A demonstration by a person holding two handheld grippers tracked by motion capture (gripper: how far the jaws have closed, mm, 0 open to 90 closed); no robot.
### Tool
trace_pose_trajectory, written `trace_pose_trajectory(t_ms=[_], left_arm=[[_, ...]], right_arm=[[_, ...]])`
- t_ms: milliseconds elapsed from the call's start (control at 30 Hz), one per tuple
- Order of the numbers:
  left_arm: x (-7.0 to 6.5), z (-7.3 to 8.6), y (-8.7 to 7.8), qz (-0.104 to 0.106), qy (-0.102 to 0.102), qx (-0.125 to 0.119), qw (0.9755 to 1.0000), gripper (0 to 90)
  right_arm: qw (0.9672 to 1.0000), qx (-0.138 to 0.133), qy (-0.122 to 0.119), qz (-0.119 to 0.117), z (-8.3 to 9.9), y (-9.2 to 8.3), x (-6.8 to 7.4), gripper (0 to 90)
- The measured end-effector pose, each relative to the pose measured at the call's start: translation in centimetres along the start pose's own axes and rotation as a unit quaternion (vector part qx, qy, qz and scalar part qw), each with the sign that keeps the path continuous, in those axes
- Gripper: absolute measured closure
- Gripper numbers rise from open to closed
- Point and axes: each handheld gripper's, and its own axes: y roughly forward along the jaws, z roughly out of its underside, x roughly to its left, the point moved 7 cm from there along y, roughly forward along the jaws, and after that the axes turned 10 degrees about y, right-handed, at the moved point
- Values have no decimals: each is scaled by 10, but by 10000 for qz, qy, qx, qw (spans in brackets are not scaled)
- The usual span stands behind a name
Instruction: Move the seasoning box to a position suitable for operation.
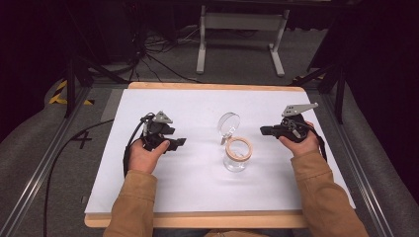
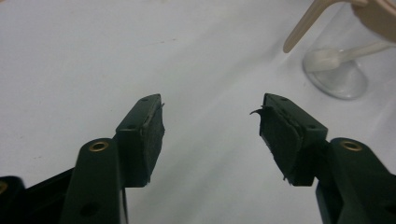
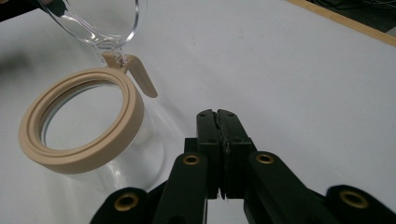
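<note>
Nearest, two tan sleeves enter over the white table [image 1: 197, 192]. The left gripper [image 1: 179, 142] rests with jaws spread wide, nothing between them — the right gripper [image 1: 263, 131] has its jaws pressed together, empty. Between the two stands a clear glass jar [image 1: 237, 157] with a beige rim, its hinged clear lid [image 1: 229, 123] flipped open behind it.
</note>
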Motion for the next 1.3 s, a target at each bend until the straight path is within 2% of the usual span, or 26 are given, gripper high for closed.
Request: trace_pose_trajectory(t_ms=[100, 133, 200, 400, 433, 533, 633, 700, 733, 867, 1067, 1300], left_arm=[[-1, -3, -4, 24, -9, -114, 9999, 419], [-2, -3, -6, 95, -10, -114, 9999, 424], [-3, -5, -8, 107, -81, -202, 9997, 429], [-6, -8, -13, 164, -24, -162, 9997, 428], [-7, -9, -13, 187, -71, -188, 9996, 425], [-11, -12, -18, 188, 40, -132, 9997, 411], [-13, -17, -21, 158, 129, -182, 9996, 403], [-16, -19, -21, 187, 101, -218, 9995, 398], [-16, -20, -22, 172, 166, -189, 9995, 398], [-19, -22, -22, 164, 213, -153, 9995, 391], [-20, -23, -22, 148, 256, -156, 9994, 386], [-21, -23, -23, 170, 225, -162, 9995, 383]], right_arm=[[10000, 11, 18, -18, 0, 0, 0, 887], [10000, 20, 21, -21, 1, 1, 0, 887], [10000, 32, 3, -34, 1, 2, 1, 887], [9999, 60, -50, -95, 2, 5, 4, 885], [9999, 86, -75, -126, 2, 6, 5, 884], [9995, 121, -176, -231, 3, 10, 10, 877], [9990, 224, -284, -260, 5, 17, 15, 877], [9989, 258, -283, -260, 6, 19, 15, 877], [9986, 355, -283, -268, 9, 25, 15, 877], [9972, 626, -205, -356, 19, 38, 15, 875], [9948, 912, -251, -367, 28, 53, 18, 866], [9937, 1032, -264, -350, 32, 60, 17, 868]])
